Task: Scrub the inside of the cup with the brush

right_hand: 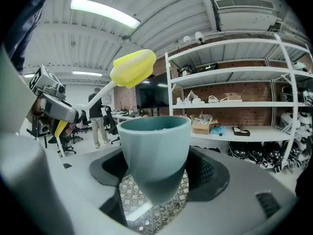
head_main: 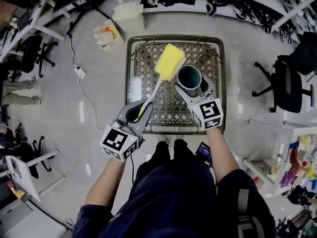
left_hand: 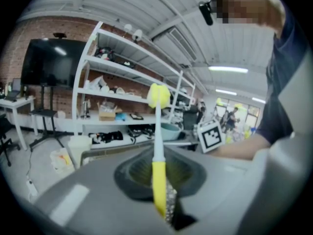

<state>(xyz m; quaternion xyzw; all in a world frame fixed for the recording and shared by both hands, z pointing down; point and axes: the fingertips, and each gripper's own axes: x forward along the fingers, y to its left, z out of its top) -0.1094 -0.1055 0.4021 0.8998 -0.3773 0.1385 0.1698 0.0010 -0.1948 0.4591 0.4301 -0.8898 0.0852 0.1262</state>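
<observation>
Left gripper point(head_main: 134, 117): jaws are clamping the yellow lower handle of the brush point(head_main: 170, 62). The white shaft is running up and away to the yellow sponge head.

Right gripper point(head_main: 192, 92): jaws are closing on the lower wall of the teal cup point(head_main: 190, 76) and holding it upright, mouth open upward. The cup is sitting over the right half of the lattice-top bench point(head_main: 208, 58). In the right gripper view the lattice is showing beneath its base, so it is probably being held clear of the top.

Brush head position: just beside the cup's rim on the left, above rim level and outside the mouth. It is not touching the cup in any view.

Progress: both items are in hand and being brought together, and that is all that is done. The head is not yet entering the cup, so the whole scrub of the inside is still to do.
</observation>
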